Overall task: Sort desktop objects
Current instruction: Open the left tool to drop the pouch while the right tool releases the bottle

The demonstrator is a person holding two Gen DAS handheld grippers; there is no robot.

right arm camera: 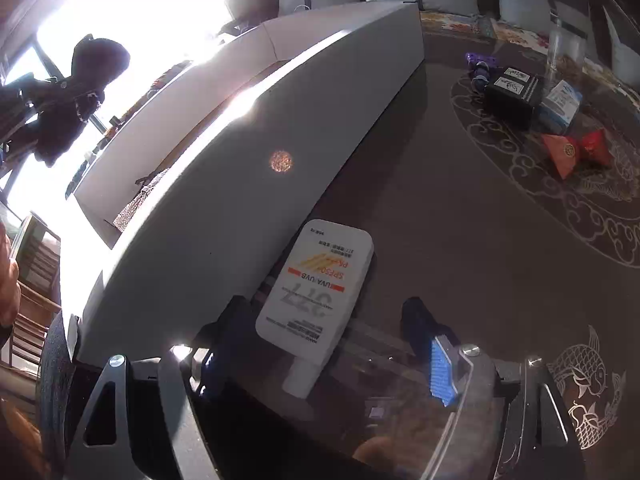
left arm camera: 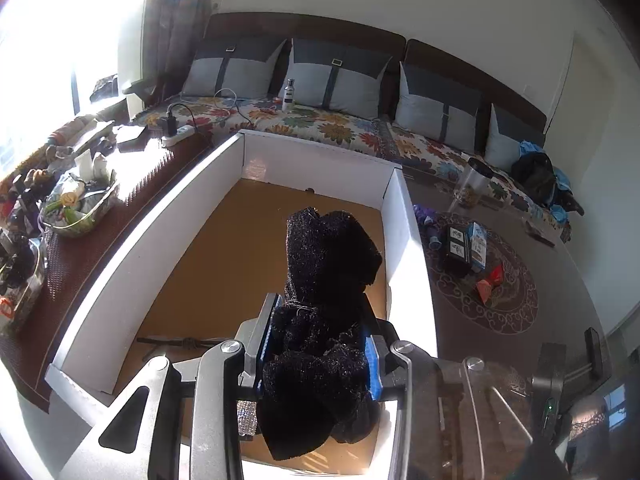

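Observation:
My left gripper (left arm camera: 318,340) is shut on a black fuzzy cloth (left arm camera: 328,264) and holds it above the brown floor of a white box (left arm camera: 132,240). The cloth hangs over both pads. In the right wrist view the same cloth (right arm camera: 76,96) shows at the far left, above the box (right arm camera: 240,140). My right gripper (right arm camera: 320,344) is open, its jaws on either side of a flat white sunscreen bottle (right arm camera: 320,284) that lies on the dark glass table beside the box's outer wall, cap toward the camera.
On the table to the right lie a black box (left arm camera: 458,246), a blue-white carton (left arm camera: 478,246), red packets (left arm camera: 490,282), a purple item (left arm camera: 426,216) and a clear jar (left arm camera: 472,184). A cluttered sideboard (left arm camera: 80,184) stands left, a sofa (left arm camera: 320,120) behind.

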